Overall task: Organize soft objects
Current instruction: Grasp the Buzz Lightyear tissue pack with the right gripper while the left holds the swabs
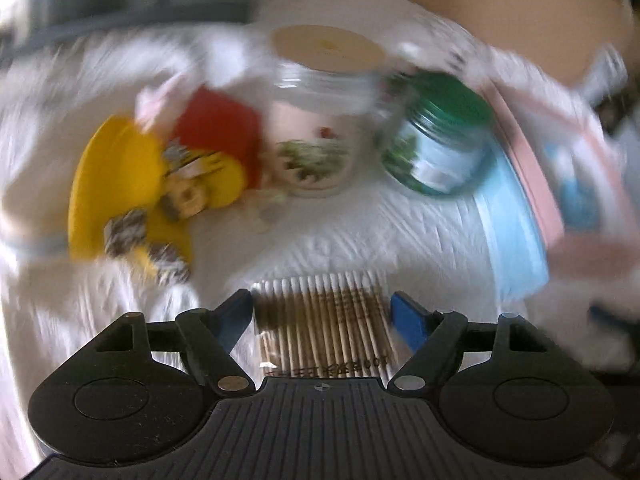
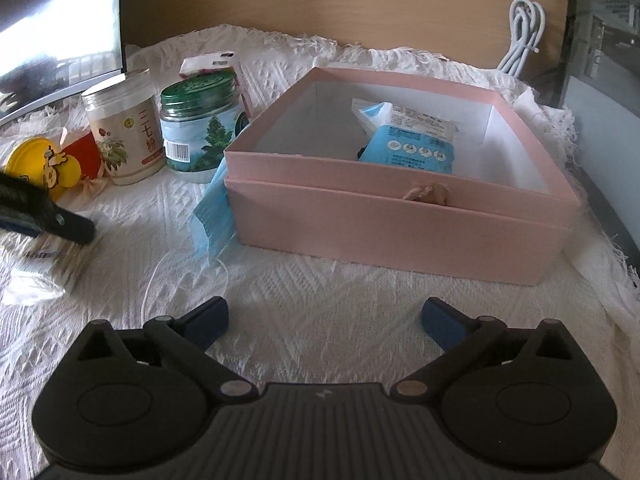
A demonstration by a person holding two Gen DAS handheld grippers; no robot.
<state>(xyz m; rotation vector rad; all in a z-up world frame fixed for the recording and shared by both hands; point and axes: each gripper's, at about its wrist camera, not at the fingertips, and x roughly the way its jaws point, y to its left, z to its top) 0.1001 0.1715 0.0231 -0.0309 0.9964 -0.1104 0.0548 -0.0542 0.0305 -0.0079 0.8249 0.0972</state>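
In the left wrist view, which is motion-blurred, a clear pack of cotton swabs (image 1: 324, 316) lies on the white cloth between the fingers of my left gripper (image 1: 322, 312), which stands open around it. In the right wrist view the same pack (image 2: 66, 256) lies at the left under the left gripper's fingers (image 2: 44, 216). A blue face mask (image 2: 210, 216) leans against the pink box (image 2: 400, 232), which holds a blue wipes packet (image 2: 408, 152) and a white packet (image 2: 424, 120). My right gripper (image 2: 324, 320) is open and empty over the cloth in front of the box.
A white jar (image 2: 124, 128) and a green-lidded jar (image 2: 196, 128) stand left of the box, with a yellow lid (image 2: 40, 164) and a red item (image 2: 86, 152) beside them. A tissue pack (image 2: 212, 66) stands behind. A white cable (image 2: 524, 36) hangs at the back right.
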